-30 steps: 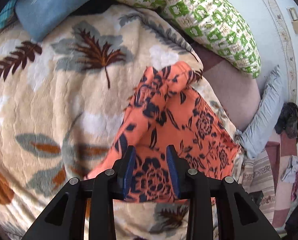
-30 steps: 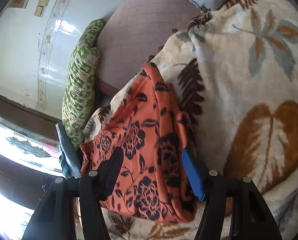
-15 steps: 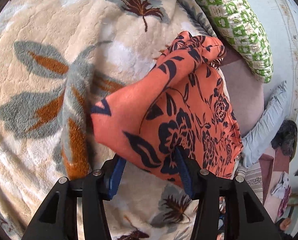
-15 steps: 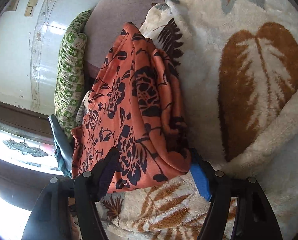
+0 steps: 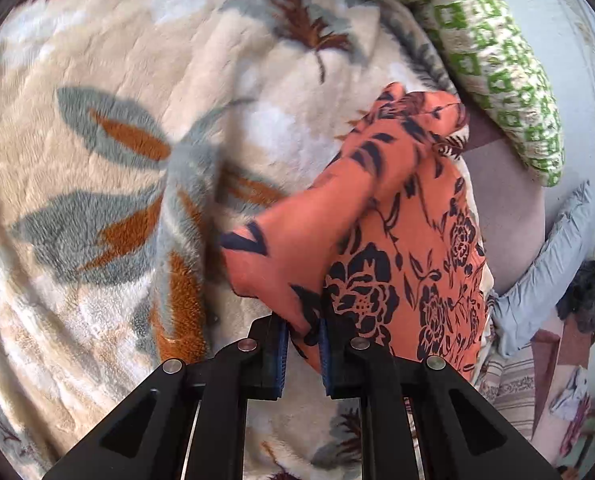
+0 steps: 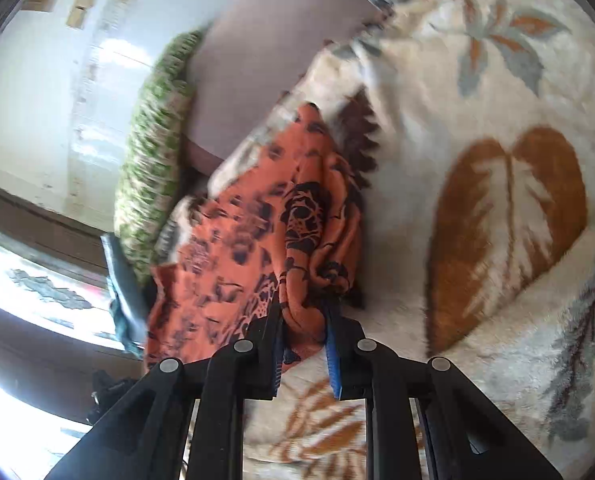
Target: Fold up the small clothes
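Note:
An orange garment with dark navy flowers (image 5: 393,240) lies on a cream blanket with leaf prints (image 5: 117,160). In the left wrist view my left gripper (image 5: 302,344) is closing, and its blue pads pinch the garment's near corner, which is lifted and folded over. In the right wrist view the same orange garment (image 6: 265,232) is bunched along its right edge. My right gripper (image 6: 306,332) is closing too, with a thick fold of that near edge pinched between its pads. This view is blurred.
A green-and-white patterned pillow (image 5: 493,52) lies beyond the garment beside a mauve mattress (image 5: 505,208) and a pale wall. A grey-blue cloth (image 5: 545,264) lies at the right. The leaf blanket (image 6: 497,200) spreads wide to the right of the garment.
Both grippers went from open around the garment's edge to closed on it. The left one sank toward the blanket and the corner now bunches between its pads.

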A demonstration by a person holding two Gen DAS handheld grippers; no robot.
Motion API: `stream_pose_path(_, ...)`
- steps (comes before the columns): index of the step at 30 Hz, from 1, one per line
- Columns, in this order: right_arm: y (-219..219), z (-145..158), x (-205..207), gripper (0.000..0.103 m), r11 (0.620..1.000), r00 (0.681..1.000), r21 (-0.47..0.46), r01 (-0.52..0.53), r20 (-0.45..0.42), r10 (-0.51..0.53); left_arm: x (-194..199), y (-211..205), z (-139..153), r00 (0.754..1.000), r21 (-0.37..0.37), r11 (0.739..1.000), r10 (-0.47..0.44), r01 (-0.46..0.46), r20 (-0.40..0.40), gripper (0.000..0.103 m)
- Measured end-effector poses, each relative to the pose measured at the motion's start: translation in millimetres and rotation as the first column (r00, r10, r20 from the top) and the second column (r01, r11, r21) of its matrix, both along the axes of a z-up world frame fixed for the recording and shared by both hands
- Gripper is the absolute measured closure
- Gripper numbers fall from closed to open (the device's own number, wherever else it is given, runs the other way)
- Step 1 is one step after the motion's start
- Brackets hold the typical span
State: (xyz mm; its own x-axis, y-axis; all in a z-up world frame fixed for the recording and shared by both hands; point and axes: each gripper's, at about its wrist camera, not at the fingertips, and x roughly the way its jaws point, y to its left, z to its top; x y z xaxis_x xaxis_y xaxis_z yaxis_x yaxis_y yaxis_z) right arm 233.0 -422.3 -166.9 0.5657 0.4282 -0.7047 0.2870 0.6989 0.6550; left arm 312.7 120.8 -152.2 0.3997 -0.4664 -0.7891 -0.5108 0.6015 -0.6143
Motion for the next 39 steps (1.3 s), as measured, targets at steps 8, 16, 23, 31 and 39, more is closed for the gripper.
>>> stream_pose_path(8,-3.3,64.3,-2.3,0.062,0.994,0.983,-0.105,0.015,0.184,0.005,-15.2,-11.5,106.3,0.941,0.311,0.934,-0.253,0.177,0.224,0.073)
stream_pose_path(16,11.5,76.0,95.9,0.044,0.977,0.991,-0.215,-0.006,0.131,0.035,58.0,-57.9,126.5,0.925,0.597,0.772,-0.359,0.217,0.127,0.035)
stream_pose_path(23,15.4,40.5,157.7,0.044,0.941,0.999,-0.340,-0.007,0.027,0.017,124.9,-110.6,67.0,0.912,0.766,0.568,-0.407,0.302,-0.057,0.037)
stream_pose_path(31,1.7,46.0,161.4,0.094,0.955,0.994,-0.296,0.019,0.109,0.014,173.1,-67.6,27.7,0.973,0.692,0.692,-0.223,0.206,-0.066,0.087)
stream_pose_path(39,-13.8,43.8,131.7,0.081,0.969,0.993,-0.232,0.081,0.097,-0.059,146.6,-36.6,31.9,0.986,0.542,0.829,-0.168,0.140,0.003,0.087)
